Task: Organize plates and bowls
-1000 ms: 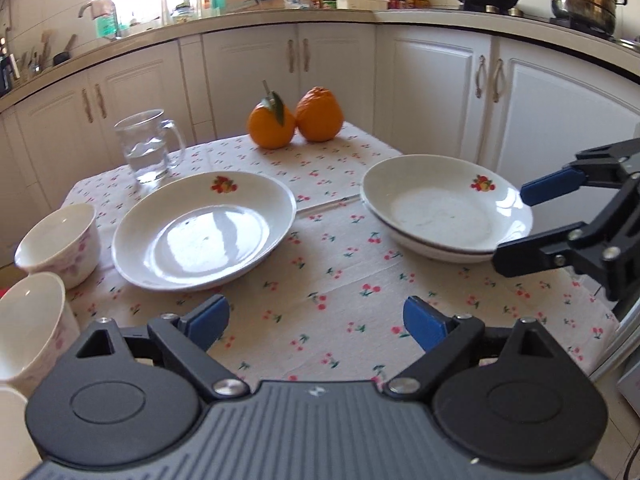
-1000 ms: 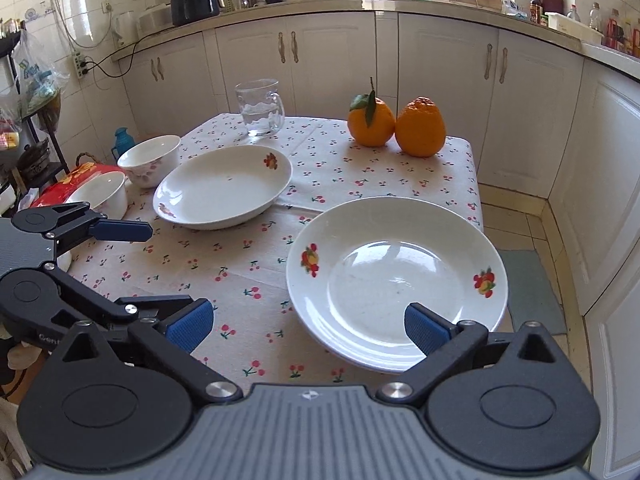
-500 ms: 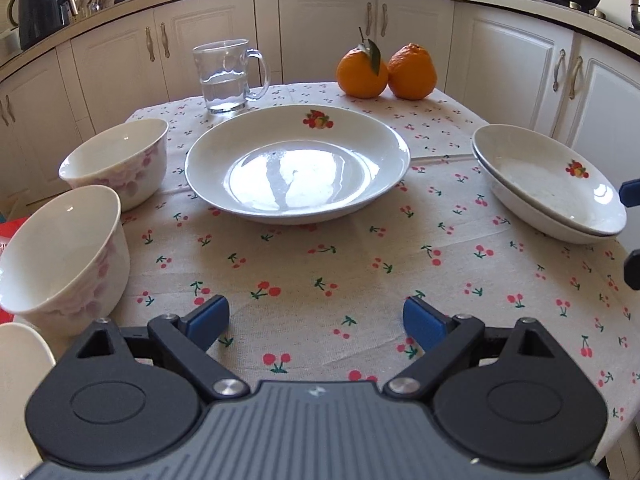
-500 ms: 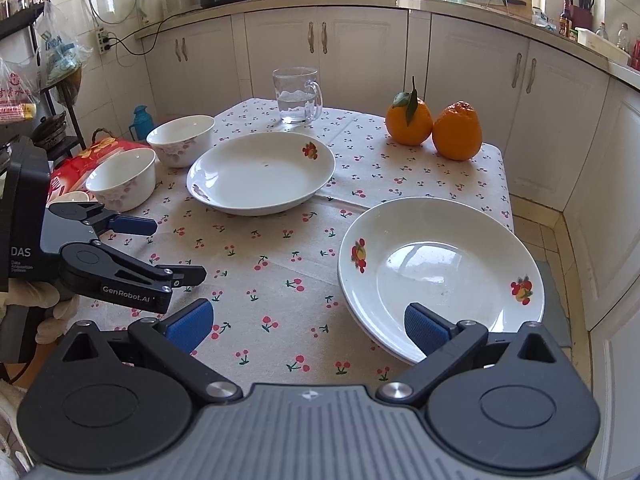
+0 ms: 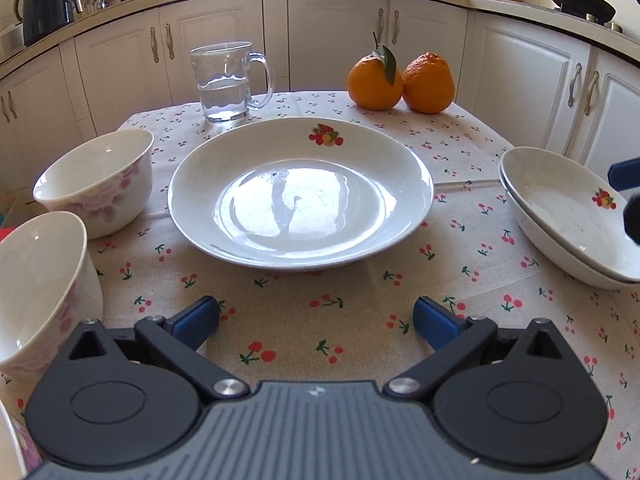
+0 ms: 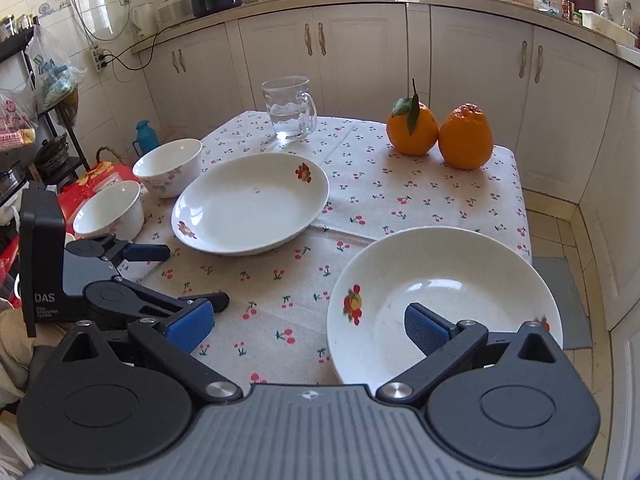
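My left hand-held gripper [image 5: 316,316] hangs wide and empty low in the frame, facing the single plate [image 5: 300,192] at centre, and I risk sliding it into the bowls [image 5: 96,180] at left if a finger clips its rim.

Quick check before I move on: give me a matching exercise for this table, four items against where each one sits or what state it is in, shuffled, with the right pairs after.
Items:
1. glass mug
2. single plate
3. stacked plates
4. two bowls

Places or states:
A. one nested on another, under the right gripper
B. far side of the table, partly filled with water
C. side by side at the table's left edge
D. alone in the middle, ahead of the open left gripper

Pairs: 1-B, 2-D, 3-A, 4-C
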`<state>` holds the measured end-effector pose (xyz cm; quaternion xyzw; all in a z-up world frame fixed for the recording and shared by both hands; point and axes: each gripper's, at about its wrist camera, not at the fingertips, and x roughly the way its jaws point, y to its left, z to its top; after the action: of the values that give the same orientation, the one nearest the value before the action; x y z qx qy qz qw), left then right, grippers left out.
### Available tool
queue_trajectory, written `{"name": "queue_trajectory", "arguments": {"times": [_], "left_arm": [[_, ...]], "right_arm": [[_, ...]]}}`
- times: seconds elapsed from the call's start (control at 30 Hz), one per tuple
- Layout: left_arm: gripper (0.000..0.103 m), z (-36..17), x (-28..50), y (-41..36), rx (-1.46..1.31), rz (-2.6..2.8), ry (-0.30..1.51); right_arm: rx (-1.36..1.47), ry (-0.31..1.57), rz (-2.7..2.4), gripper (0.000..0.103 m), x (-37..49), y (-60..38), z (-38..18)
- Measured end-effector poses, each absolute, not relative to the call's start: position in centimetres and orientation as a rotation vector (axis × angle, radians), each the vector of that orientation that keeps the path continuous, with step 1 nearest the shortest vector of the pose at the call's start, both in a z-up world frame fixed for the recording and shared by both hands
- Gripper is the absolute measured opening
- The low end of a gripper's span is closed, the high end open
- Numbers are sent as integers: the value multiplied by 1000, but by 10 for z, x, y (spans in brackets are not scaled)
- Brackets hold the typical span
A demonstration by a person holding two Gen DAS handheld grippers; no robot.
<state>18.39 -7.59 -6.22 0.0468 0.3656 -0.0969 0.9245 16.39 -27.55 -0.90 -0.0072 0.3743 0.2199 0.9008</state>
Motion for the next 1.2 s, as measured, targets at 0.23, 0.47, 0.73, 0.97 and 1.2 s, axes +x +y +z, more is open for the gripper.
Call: {"name": "queue_trajectory", "arguments": {"times": [0.23, 0.47, 0.73, 0.97, 1.2], "left_arm": [[103, -63, 196, -78, 85, -170, 744], [103, -65, 201, -78, 76, -153, 727], [103, -66, 206, -78, 69, -135, 718], [103, -65, 206, -77, 75, -152, 716], [102, -64, 205, -75, 69, -153, 713]], "right_arm": [[-76, 778, 516, 103, 201, -259, 2], [-180, 825, 597, 103, 231, -234, -3], [-247, 861, 670, 103, 274, -217, -9], [-273, 903, 728, 103, 321, -201, -18], [-323, 955, 771, 103, 361, -180, -35]]}}
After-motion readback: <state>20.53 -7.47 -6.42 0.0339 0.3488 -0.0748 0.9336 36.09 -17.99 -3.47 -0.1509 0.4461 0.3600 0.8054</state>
